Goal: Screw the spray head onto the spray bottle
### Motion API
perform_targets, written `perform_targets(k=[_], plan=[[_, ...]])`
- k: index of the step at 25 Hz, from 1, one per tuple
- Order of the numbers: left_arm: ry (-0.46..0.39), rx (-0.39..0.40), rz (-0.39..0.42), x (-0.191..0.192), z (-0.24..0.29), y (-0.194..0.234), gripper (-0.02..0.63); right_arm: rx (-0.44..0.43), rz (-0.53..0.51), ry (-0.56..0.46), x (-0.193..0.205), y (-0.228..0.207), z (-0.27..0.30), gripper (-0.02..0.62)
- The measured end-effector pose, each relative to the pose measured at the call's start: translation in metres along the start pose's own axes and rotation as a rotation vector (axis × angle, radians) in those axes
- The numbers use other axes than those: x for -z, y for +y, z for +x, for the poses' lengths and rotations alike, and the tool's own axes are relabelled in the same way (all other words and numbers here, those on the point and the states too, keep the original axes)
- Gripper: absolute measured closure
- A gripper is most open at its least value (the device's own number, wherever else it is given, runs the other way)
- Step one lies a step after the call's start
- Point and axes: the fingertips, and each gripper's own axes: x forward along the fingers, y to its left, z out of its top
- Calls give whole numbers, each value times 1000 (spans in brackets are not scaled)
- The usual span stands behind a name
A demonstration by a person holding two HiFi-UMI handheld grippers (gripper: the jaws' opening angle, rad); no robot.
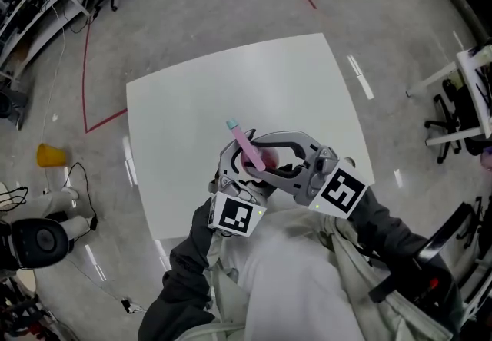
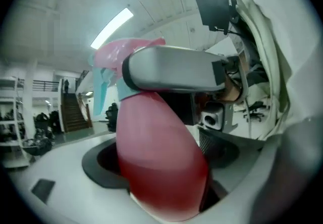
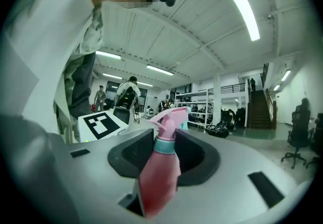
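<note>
Closest under the head camera is the person's pale apron [image 1: 292,286], with a dark sleeve [image 1: 192,263] reaching forward on each side of it. At the left, the left gripper [image 1: 244,174] points away from the person, its marker cube [image 1: 234,215] facing up. Its own view shows its jaws standing wide, with the round red body of the spray bottle [image 2: 156,152] filling the gap and both pads against it, so the bottle is clamped there by its lower half. The bottle is held up over the near part of the white table [image 1: 192,101] and leans so that its top points up and to the left. On the neck sits the pink spray head [image 1: 244,140] with a teal nozzle tip. To the right, the right gripper [image 3: 164,150] comes in across the bottle's top. Its jaws are partly closed and its dark pads press from both sides on the teal collar [image 3: 164,146] at the base of the spray head. Whether the collar is fully threaded down cannot be told. Far left on the grey floor lies a yellow object [image 1: 51,155].
</note>
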Motion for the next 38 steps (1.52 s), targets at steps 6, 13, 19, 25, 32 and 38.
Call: perform_targets(k=[6, 13, 19, 25, 32, 38], plan=[[286, -427, 227, 18, 3, 46, 155, 247, 78, 9, -11, -23, 3, 479], [35, -173, 81, -10, -3, 16, 155, 100, 65, -36, -19, -7, 1, 473], [-29, 42, 36, -22, -11, -2, 155, -38, 24, -49, -28, 3, 5, 452], [83, -278, 96, -17, -8, 23, 156, 140, 33, -65, -35, -7, 0, 463], [-132, -323, 72, -40, -31, 15, 155, 27, 269, -268, -57, -19, -22, 480], [-311, 104, -334, -61, -40, -6, 136, -258, 307, -325, -80, -4, -43, 482]])
